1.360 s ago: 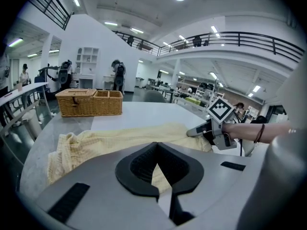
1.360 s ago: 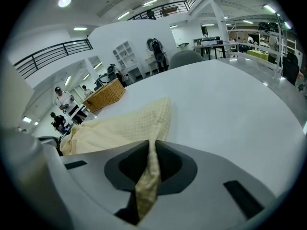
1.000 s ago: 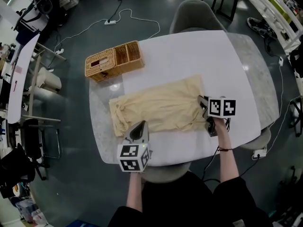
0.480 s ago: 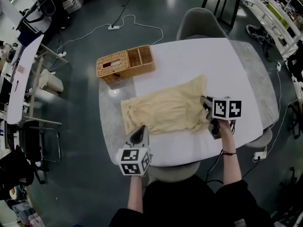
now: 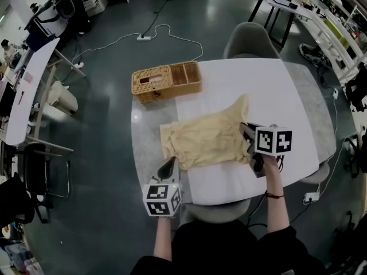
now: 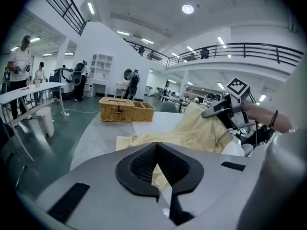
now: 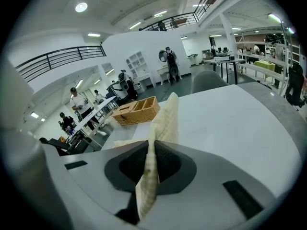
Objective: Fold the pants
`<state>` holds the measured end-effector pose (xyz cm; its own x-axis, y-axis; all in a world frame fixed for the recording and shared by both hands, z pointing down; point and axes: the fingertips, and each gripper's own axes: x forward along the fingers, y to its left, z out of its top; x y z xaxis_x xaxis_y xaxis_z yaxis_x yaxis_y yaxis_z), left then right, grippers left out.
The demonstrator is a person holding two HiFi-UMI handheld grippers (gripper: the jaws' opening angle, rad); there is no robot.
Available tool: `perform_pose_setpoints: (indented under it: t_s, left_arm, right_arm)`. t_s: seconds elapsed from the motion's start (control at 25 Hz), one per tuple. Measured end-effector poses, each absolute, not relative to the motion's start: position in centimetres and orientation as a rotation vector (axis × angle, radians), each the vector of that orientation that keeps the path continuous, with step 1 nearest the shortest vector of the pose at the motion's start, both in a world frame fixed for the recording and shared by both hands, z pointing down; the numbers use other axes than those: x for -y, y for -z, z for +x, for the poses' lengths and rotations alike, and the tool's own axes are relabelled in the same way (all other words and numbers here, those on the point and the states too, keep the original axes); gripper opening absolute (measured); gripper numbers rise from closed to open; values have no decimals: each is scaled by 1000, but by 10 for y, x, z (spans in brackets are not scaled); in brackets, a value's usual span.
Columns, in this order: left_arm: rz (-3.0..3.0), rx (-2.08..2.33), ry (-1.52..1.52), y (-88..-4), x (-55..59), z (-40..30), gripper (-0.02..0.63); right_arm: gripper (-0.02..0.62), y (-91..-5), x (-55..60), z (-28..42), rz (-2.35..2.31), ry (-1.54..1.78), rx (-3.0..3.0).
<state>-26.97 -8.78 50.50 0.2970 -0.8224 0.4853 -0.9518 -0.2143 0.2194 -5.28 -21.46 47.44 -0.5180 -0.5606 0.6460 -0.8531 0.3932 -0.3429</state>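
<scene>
Since one second ago the right gripper (image 5: 246, 132) has risen and has taken the right end of the pants (image 5: 206, 139) up with it. The cloth lay long and flat before; now it is shorter and bunched, with one corner pointing up toward the far side. The right jaws are almost together and pinch a fold of this cloth. The left gripper (image 5: 169, 164) is at the near left corner of the pants. Its jaws are narrow, with a wedge of the yellow cloth between them.

The rest of the pants lies on the near left part of the table (image 5: 269, 85). Behind it, at the far left edge, stands one wicker basket (image 5: 166, 80), well apart from the cloth. There are two grippers, one pair of pants, one basket, and one chair (image 5: 252, 38) at the far side.

The left gripper is close to the near edge of the table. The far right part of the top is bare white surface. On the floor beyond lies a white cable (image 5: 172, 30).
</scene>
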Motion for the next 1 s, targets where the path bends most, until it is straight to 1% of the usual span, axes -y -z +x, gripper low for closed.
perform_pose_setpoints:
  t_s: [0.44,1.0]
  left_arm:
    - [2092,1591,-330,-501,74,-317,8]
    - [2067,1590,-304,-512,64,-365,8]
  right_arm:
    - [35,-446,202,-133,1152,-858,2300]
    - [35,-450,190,-221,1044,-795,2318]
